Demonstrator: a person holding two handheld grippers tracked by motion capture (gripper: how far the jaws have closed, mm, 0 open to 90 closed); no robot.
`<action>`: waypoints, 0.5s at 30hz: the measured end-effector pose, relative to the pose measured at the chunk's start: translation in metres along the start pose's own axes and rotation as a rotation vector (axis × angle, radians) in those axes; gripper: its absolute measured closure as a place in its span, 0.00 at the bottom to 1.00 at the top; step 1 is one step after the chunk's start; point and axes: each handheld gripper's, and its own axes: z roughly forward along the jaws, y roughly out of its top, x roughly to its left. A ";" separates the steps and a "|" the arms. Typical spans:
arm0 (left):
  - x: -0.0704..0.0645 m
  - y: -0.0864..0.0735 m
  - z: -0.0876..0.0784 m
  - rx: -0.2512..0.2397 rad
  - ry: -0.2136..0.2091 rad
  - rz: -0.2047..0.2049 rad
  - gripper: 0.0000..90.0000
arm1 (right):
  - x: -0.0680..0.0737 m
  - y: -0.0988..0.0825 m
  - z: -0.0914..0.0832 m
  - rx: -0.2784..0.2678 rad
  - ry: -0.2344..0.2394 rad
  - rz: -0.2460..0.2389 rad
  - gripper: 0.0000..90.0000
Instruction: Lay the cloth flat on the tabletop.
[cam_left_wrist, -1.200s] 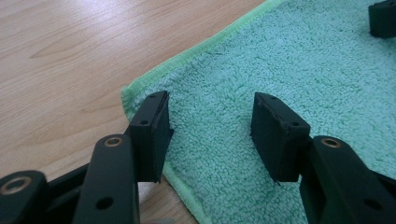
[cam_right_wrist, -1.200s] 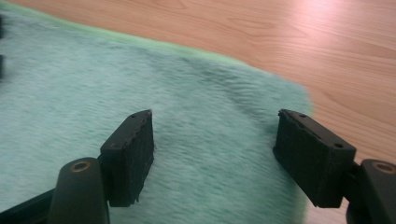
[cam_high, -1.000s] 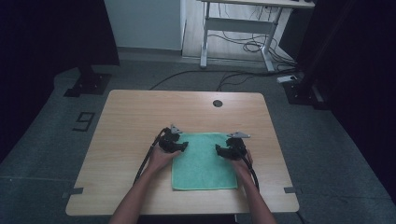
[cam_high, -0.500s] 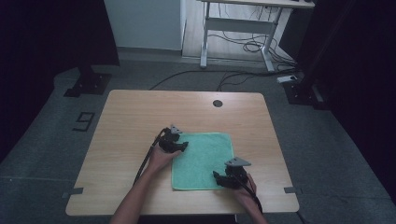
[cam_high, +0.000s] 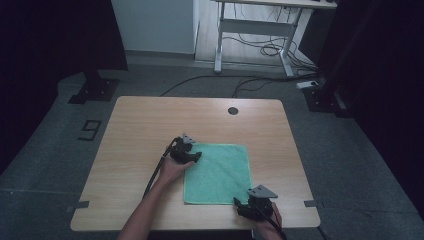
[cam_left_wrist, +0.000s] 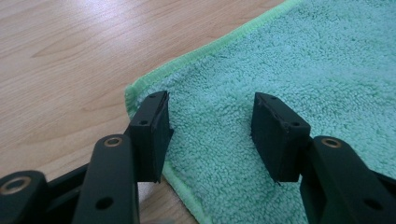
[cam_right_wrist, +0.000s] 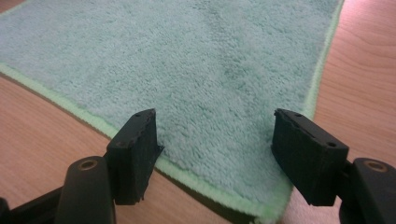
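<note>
Cloth: a green terry cloth (cam_high: 217, 172) is being seen lying flat and spread out on the near half of the table, slightly right of its middle; its stitched hem is being shown all round.
Table: a light wooden table (cam_high: 150, 125) is being used as the work surface, with a small dark round hole (cam_high: 233, 110) near its far edge.
Left gripper: the left gripper (cam_high: 192, 157) is being held at the far left corner of the cloth; in the left gripper view (cam_left_wrist: 210, 135) its jaws are being kept apart, unclenched, with that corner lying on the table between them and nothing being pinched.
Right gripper: the right gripper (cam_high: 245, 206) is being held at the near right corner of the cloth, close to the table's near edge; in the right gripper view (cam_right_wrist: 215, 149) its jaws are being kept wide and released, straddling the corner, with the pile lying flat between the pads.
Contact: whether the pad tips are touching the cloth cannot be told for either gripper.
Hands: a bare forearm (cam_high: 150, 210) is being seen entering from the near edge to the left gripper, with its cable (cam_high: 155, 175) trailing beside it.
Floor: grey carpet is being seen around the table, with a desk frame (cam_high: 255, 30) and loose cables beyond the far side.
</note>
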 end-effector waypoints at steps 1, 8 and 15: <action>0.000 0.000 0.000 0.000 -0.004 -0.002 0.53 | -0.001 0.000 0.000 -0.005 0.005 0.003 0.35; 0.007 0.004 -0.015 -0.049 -0.017 -0.022 0.50 | 0.004 0.008 -0.005 -0.064 0.004 -0.009 0.35; 0.017 0.009 -0.041 -0.092 -0.013 -0.055 0.50 | 0.023 0.024 0.004 -0.091 0.055 -0.052 0.34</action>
